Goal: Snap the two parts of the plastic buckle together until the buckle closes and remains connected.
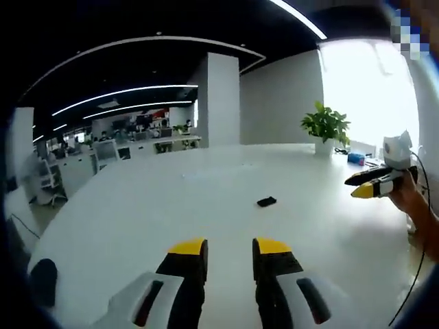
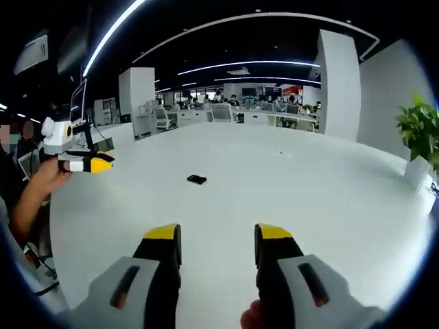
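Nothing of the snapping looks begun. The plastic buckle [image 1: 267,201] lies alone on the white table [image 1: 137,226], a small dark thing right of centre in the left gripper view and, in the right gripper view [image 2: 197,179], a little left of centre in the middle of the frame. It is too small to tell whether its two parts are already joined, lie side by side, or whether only one part is there.

The left tongs [image 1: 230,248] rise from the bottom of the left gripper view with their yellow-tipped jaws spread and nothing between them; the buckle sits well apart from them, further up the frame. The right tongs [image 2: 218,240] are likewise spread and empty at the bottom of their own view, the buckle again well ahead of the tips.

Each pair also appears in the other's view: the right tongs at the right edge of the left gripper view, held by a hand [image 1: 411,195], and the left tongs at the left edge of the right gripper view, in a hand [image 2: 48,175]; both are held above the table, off to the sides of the buckle.

As I judge it, all is left to do: bring both tongs to the buckle, take hold of each part, line them up and press them until they lock.
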Demonstrator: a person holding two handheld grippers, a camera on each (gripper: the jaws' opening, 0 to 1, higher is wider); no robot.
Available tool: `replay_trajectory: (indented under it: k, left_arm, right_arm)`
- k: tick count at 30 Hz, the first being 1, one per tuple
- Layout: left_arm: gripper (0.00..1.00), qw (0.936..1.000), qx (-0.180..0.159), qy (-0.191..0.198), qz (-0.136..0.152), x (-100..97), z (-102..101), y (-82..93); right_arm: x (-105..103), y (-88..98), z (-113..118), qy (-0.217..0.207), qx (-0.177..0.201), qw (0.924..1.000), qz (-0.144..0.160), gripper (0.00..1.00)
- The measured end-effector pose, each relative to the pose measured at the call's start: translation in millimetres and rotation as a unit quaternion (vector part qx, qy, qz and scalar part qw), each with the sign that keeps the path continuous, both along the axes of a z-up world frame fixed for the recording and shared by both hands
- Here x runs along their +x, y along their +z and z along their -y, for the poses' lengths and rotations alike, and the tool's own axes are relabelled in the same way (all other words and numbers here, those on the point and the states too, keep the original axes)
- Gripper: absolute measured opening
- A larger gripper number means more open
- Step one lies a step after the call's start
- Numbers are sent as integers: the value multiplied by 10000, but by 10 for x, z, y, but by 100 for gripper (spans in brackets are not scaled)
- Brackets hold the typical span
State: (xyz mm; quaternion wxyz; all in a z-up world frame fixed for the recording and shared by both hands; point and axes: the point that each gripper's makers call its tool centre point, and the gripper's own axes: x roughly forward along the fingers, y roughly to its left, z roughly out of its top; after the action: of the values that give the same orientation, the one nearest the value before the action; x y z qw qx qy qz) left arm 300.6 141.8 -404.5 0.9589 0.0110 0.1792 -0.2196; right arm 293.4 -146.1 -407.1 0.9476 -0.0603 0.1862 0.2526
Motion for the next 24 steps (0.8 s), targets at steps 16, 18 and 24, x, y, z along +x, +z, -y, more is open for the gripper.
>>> replay_trajectory:
  k: [16,18,24]
  left_arm:
    - [25,9991,-13,413,-70,-504,-170,-65]
    - [25,9988,-33,485,-104,-554,-208,-79]
    - [25,9982,-119,579,-127,-721,-252,-61]
  right_arm:
    - [-513,61,154,-390,146,9991,-21,43]
    - [-579,57,189,-467,195,9987,-35,43]
    - [-745,4,304,-710,232,9971,-108,43]
